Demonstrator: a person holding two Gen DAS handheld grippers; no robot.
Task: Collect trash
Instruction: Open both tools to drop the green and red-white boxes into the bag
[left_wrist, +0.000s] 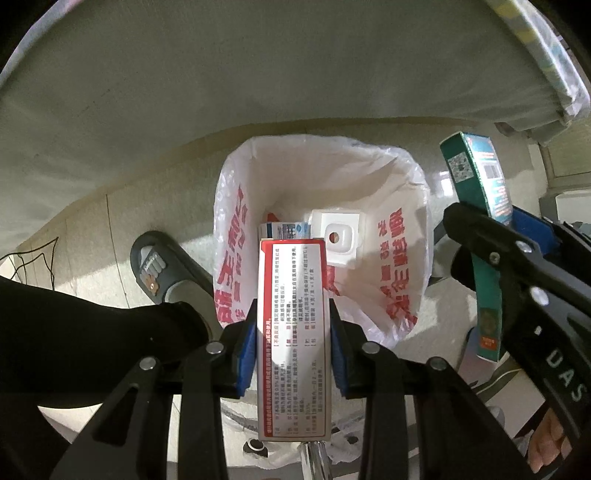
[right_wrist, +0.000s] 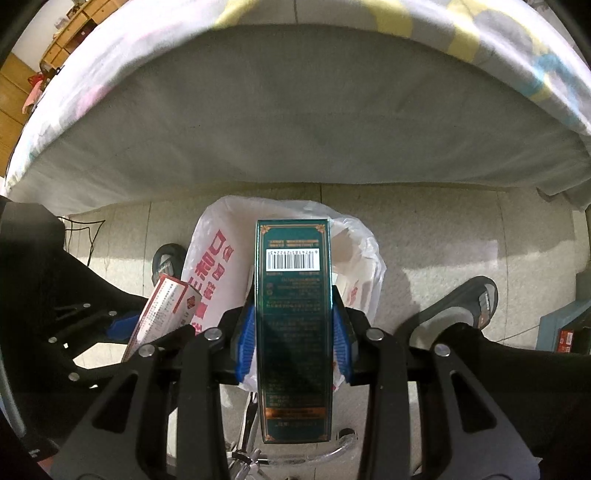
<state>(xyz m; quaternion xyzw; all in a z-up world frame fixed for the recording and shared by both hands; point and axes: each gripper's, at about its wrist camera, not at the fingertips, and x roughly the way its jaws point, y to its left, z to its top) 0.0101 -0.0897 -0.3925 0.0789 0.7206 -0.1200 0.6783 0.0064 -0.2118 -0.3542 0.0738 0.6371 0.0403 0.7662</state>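
My left gripper (left_wrist: 293, 339) is shut on a long red and white box (left_wrist: 293, 332), held above the near rim of a trash bin lined with a white bag with red print (left_wrist: 399, 266). Inside the bin lie a white plastic tray (left_wrist: 341, 236) and a small blue and white packet (left_wrist: 290, 230). My right gripper (right_wrist: 293, 328) is shut on a dark green box with a barcode (right_wrist: 293, 314), held over the same bin (right_wrist: 210, 280). The right gripper and green box (left_wrist: 480, 206) show at right in the left wrist view; the red box (right_wrist: 162, 314) shows at left in the right wrist view.
A bed with a grey side (right_wrist: 295, 122) overhangs the tiled floor (right_wrist: 443, 229) behind the bin. The person's feet in grey slippers stand on each side of the bin (left_wrist: 162, 273) (right_wrist: 469, 302). A black cable (right_wrist: 81, 232) lies at far left. A chrome chair base (right_wrist: 251, 454) is below.
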